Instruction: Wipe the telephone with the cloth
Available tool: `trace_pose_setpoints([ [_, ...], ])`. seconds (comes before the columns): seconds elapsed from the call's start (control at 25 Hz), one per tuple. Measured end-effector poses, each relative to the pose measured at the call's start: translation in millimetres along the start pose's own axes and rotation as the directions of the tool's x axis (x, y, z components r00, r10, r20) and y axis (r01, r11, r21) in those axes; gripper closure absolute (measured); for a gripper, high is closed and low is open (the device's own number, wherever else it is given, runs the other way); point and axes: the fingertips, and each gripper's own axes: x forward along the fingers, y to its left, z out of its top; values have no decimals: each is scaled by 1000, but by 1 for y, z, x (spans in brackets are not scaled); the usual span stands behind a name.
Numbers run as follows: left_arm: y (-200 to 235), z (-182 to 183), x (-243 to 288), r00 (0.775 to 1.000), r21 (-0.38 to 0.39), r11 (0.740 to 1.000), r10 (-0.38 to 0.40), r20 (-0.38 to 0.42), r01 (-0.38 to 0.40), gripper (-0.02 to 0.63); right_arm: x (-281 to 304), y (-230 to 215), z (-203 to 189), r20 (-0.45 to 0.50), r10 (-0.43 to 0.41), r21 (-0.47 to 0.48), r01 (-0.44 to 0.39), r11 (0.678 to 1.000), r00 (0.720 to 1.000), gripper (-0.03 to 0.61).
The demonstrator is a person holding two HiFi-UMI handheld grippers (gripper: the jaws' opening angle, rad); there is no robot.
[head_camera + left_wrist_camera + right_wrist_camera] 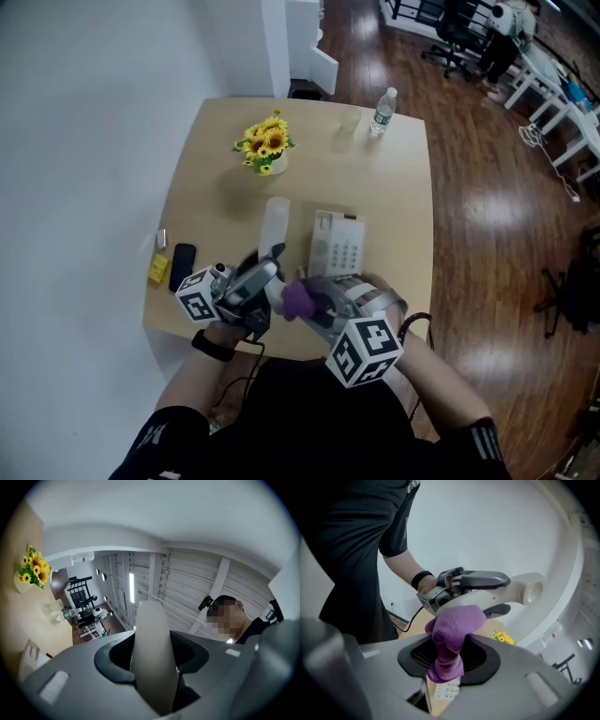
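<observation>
**Table**, pale wood, rounded corners [394, 187]: bears the white push-button telephone base [339, 246] towards its 6 o'clock edge.

**Handset**, white plastic, long [274, 221]: off the base, at the base's 9 o'clock. My left gripper [270, 258] is clenched round its near end. Long axis runs 6 to 12 o'clock, free end pointing to 12.

**Cloth**, purple, bunched [454, 625]: pinched fast in my right gripper [446, 656], apparently against the handset beside the grip.

**Progress**: I judge the handset wiping is under way and the base is left to do.
</observation>
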Motion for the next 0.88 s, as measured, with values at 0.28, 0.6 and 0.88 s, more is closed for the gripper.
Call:
trace_pose_setpoints([
  [0.28,8,3,-2,1000,5,1000,26,7,-26,408,11,44,-14,15,146,24,-146,989,989,446],
  [0.6,38,-4,-36,980,24,979,200,-17,-200,408,39,-19,-115,-31,-35,367,44,929,999,445],
  [0.88,56,-19,-63,954,12,955,295,-53,-295,408,76,-103,-212,-179,-166,560,240,793,970,445],
])
